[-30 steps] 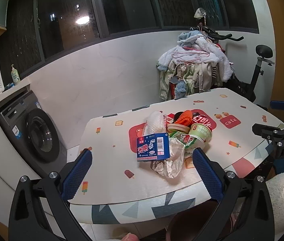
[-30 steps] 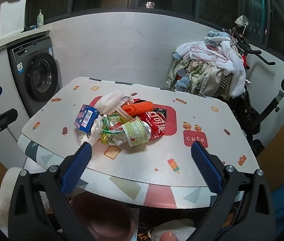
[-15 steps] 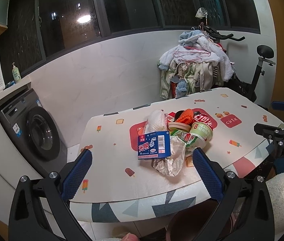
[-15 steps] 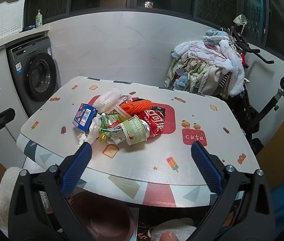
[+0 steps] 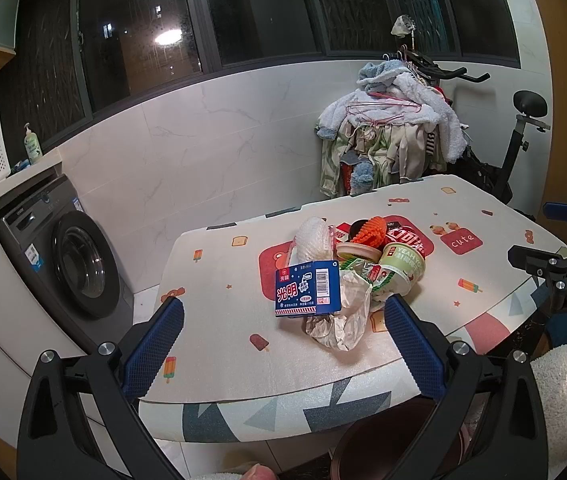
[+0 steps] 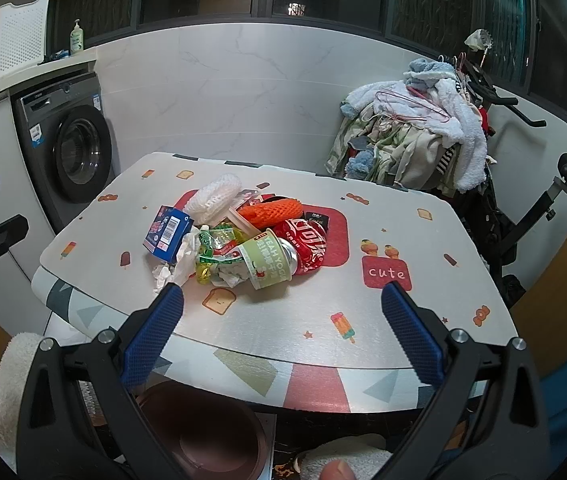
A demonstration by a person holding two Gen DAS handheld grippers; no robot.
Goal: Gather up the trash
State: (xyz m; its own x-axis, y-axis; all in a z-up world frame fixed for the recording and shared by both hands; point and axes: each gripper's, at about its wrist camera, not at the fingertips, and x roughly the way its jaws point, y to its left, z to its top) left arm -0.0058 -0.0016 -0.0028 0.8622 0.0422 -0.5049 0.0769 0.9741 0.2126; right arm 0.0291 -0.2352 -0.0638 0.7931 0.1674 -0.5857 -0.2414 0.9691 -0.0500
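Note:
A heap of trash lies mid-table: a blue carton [image 5: 308,288] [image 6: 168,233], crumpled paper [image 5: 343,316] [image 6: 175,266], a green yogurt cup [image 5: 401,270] [image 6: 269,258], a red can [image 6: 307,240], an orange net [image 6: 271,210] and white foam netting [image 5: 315,236] [image 6: 213,198]. A brown bin [image 6: 199,432] [image 5: 399,444] stands below the table's near edge. My left gripper [image 5: 283,344] and right gripper [image 6: 282,332] are both open and empty, held short of the heap.
The table [image 6: 403,320] has a patterned cover. A washing machine [image 5: 67,256] [image 6: 69,140] stands at the left. A clothes pile [image 6: 415,136] and exercise bike [image 5: 523,148] are behind the table. The right gripper also shows in the left wrist view [image 5: 563,264].
Both grippers have drifted slightly; the heap sits a bit nearer and lower in both views. Nothing was grasped or moved on the table.

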